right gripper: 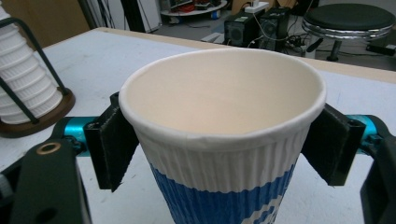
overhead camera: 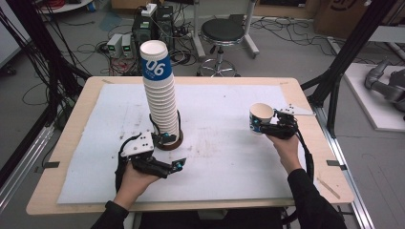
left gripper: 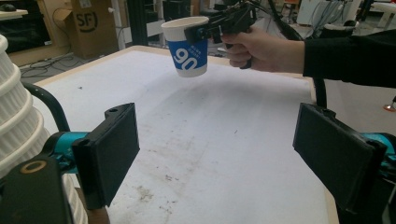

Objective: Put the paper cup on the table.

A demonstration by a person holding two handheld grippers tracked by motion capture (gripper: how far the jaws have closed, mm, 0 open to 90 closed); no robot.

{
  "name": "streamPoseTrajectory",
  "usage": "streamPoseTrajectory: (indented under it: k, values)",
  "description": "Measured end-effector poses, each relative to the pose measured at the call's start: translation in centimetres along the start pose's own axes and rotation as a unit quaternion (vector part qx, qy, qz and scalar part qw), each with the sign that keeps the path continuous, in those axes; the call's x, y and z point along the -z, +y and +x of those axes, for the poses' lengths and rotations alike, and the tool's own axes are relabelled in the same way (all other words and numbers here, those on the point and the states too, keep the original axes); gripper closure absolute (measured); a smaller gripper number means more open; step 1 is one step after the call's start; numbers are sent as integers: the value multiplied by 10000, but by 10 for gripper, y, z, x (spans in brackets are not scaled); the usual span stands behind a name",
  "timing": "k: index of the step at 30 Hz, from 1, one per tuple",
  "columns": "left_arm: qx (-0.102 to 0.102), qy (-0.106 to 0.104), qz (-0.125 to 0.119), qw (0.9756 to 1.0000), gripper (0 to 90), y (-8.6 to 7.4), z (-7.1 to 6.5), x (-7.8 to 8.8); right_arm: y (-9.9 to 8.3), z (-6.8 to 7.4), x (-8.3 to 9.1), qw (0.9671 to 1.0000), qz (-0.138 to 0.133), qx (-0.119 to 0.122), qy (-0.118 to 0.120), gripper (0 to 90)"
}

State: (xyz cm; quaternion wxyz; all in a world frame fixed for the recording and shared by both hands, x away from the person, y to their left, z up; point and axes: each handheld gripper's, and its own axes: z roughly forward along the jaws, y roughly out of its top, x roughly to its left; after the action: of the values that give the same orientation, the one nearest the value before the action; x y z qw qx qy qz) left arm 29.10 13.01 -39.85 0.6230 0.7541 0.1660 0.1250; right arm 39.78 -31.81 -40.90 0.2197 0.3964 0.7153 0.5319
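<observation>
A tall stack of white ribbed paper cups [overhead camera: 160, 95], the top one with a blue band, stands upright in a round wooden base [overhead camera: 171, 142] on the table. My left gripper [overhead camera: 174, 151] rests just right of that base, open, with nothing between its black pads [left gripper: 112, 151]; the stack [left gripper: 16, 116] is at its left jaw. My right gripper [overhead camera: 261, 127] is shut on a single white and blue paper cup [overhead camera: 261, 113] and holds it upright above the table's right side. The cup [right gripper: 224, 135] sits between the pads [right gripper: 112, 144], empty inside. The left gripper view shows it [left gripper: 189, 46] hanging off the surface.
A white mat [overhead camera: 215, 143] covers the wooden table [overhead camera: 71, 124]. A black stool [overhead camera: 221, 33], computer boxes and cables lie on the floor behind the far edge. Black frame posts [overhead camera: 344, 62] stand at the right. A wire guard [right gripper: 32, 51] runs along the stack.
</observation>
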Motion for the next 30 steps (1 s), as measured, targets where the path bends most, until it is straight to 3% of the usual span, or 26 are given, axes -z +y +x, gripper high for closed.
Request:
streamPoseTrajectory:
  k: [17, 30]
  values:
    - [16, -13, 6, 10000, 143, -1, -1, -1, -11, -6, -15, 9994, 76, -316, -86, 203]
    - [10, -34, 39, 10000, 143, -2, -1, -2, -20, -7, -24, 9991, 154, -324, -209, 202]
